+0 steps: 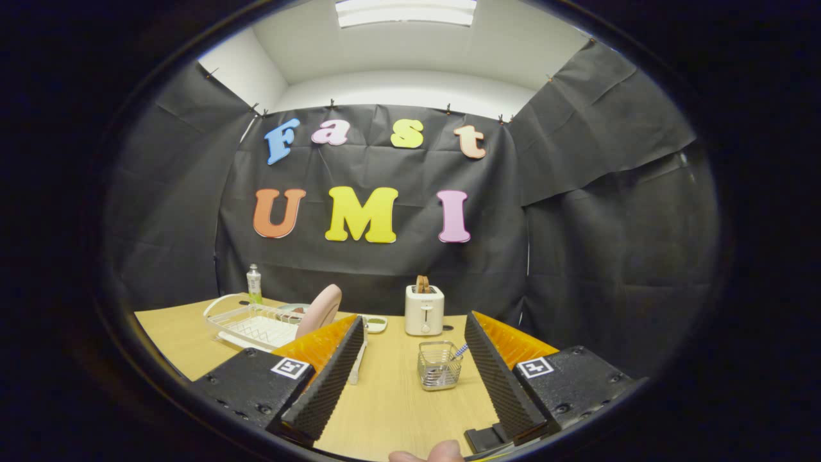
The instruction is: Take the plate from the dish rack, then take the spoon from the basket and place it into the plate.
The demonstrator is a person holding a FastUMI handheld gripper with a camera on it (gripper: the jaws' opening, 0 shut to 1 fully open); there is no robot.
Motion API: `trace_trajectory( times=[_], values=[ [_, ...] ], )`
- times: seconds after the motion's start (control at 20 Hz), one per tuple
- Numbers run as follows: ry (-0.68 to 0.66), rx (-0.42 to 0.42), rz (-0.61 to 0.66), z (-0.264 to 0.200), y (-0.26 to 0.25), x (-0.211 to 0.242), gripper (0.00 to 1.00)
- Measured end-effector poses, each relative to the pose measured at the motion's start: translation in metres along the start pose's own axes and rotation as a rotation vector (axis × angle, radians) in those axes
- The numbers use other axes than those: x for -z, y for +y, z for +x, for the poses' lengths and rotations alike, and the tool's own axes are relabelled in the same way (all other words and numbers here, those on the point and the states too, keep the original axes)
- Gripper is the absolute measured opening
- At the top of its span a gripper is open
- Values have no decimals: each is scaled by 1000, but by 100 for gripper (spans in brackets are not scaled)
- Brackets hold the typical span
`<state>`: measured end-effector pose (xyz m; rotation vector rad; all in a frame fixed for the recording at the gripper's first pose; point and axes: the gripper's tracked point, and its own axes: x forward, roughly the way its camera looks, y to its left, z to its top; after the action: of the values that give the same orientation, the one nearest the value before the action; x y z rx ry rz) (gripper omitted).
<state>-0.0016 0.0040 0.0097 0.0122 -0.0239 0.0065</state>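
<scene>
While the claw [414, 330] gapes empty, the basket [439, 364] sits between its fingers.

Black cloth [385, 269] is hanging all around as the booth's wall, wrinkling at three o'clock. A white ceiling [397, 83] is showing at twelve o'clock, where a light [405, 11] is shining. A wooden table [397, 398] is sitting at six o'clock.

Plate [320, 309] in dish rack [247, 324], left of basket [439, 365]; toaster [424, 310] behind.
</scene>
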Motion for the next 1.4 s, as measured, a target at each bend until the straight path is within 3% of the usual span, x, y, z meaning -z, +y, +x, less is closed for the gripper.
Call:
trace_trajectory(
  times=[0.95,1.4],
  values=[
    [25,-26,-1,19,8,-9,100],
    [83,-95,-44,59,17,-47,100]
  ],
)
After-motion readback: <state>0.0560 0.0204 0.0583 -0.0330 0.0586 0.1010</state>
